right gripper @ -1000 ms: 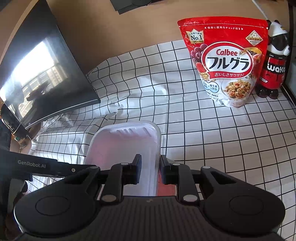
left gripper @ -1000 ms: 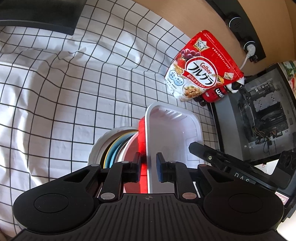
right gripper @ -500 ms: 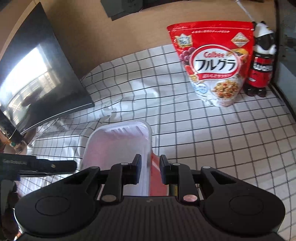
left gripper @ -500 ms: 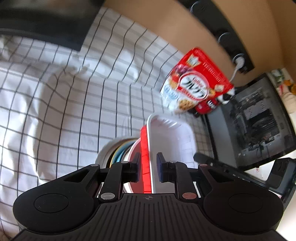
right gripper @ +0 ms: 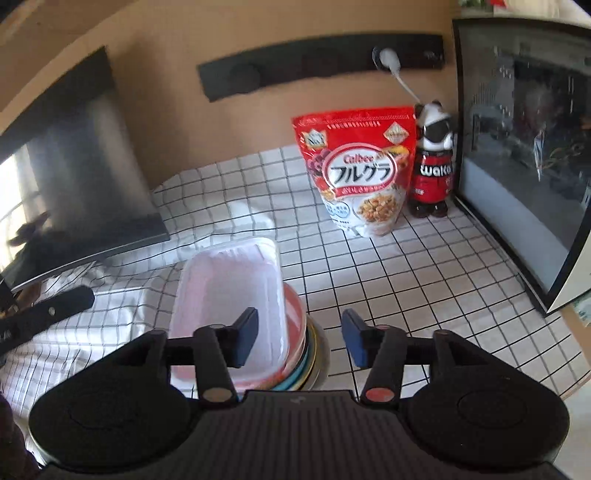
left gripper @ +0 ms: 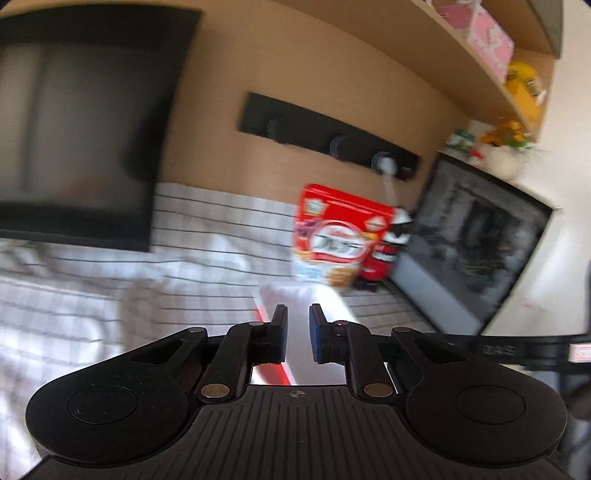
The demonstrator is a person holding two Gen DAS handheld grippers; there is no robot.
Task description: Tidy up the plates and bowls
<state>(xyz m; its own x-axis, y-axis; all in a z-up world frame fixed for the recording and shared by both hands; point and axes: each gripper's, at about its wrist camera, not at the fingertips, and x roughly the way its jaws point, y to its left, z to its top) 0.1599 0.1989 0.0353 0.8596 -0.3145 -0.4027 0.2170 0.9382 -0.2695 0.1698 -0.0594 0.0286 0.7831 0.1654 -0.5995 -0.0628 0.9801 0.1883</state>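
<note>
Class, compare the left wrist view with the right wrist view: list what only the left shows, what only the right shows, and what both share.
Only the left wrist view: wall shelves holding a pink box and a yellow item.

Only the right wrist view: the stacked plates' coloured rims under the white tray, and the right gripper with jaws apart, empty.

Both: the red cereal bag, the panda-topped bottle, the grid tablecloth, the black wall strip, and the white tray.
</note>
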